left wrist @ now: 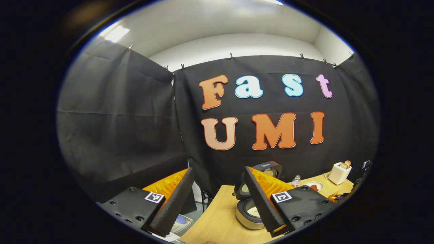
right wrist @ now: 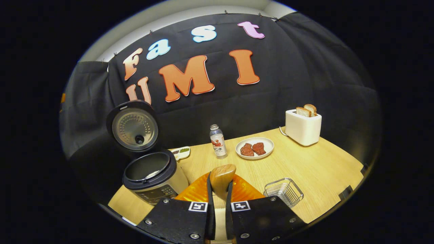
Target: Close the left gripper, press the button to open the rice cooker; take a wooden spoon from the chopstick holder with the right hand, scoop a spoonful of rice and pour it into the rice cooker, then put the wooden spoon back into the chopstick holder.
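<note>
On the table (right wrist: pixel 305 169), one open rice cooker (right wrist: pixel 152 178); right jaws clenched around one wooden spoon (right wrist: pixel 222 178), left jaws released.

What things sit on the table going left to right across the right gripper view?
rice cooker → small dish → bottle → plate → wire basket → toaster

Black cloth wall (left wrist: pixel 118 118), wood table (right wrist: pixel 305 169)
</note>
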The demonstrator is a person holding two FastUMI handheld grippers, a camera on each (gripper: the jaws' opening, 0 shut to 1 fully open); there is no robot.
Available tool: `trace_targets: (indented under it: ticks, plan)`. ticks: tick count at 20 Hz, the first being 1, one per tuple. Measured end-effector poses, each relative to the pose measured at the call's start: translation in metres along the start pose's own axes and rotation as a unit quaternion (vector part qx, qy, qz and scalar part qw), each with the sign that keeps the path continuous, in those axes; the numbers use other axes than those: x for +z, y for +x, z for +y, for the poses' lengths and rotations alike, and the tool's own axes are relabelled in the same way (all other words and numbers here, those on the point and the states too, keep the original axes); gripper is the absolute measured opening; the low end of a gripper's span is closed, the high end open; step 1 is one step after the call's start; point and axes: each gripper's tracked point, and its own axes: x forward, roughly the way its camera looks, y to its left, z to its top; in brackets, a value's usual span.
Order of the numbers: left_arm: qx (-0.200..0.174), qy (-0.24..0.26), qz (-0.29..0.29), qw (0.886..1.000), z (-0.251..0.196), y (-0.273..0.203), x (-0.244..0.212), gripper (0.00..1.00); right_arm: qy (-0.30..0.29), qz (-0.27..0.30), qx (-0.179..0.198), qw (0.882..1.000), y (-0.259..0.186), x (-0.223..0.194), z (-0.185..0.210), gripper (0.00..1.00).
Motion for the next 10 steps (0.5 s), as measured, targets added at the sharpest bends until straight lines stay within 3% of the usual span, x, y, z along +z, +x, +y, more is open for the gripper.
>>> trace_targets:
  ticks: [5,10]
  plan:
    - [-0.005,-0.001,0.009,1.0,-0.002,-0.003,-0.008,0.99,-0.044,0.0,-0.002,0.999,0.005,-0.019,0.011,0.11]
    - [-0.01,-0.022,0.015,1.0,0.005,-0.006,-0.013,0.97,0.005,0.02,0.023,1.0,0.004,-0.042,0.034,0.11]
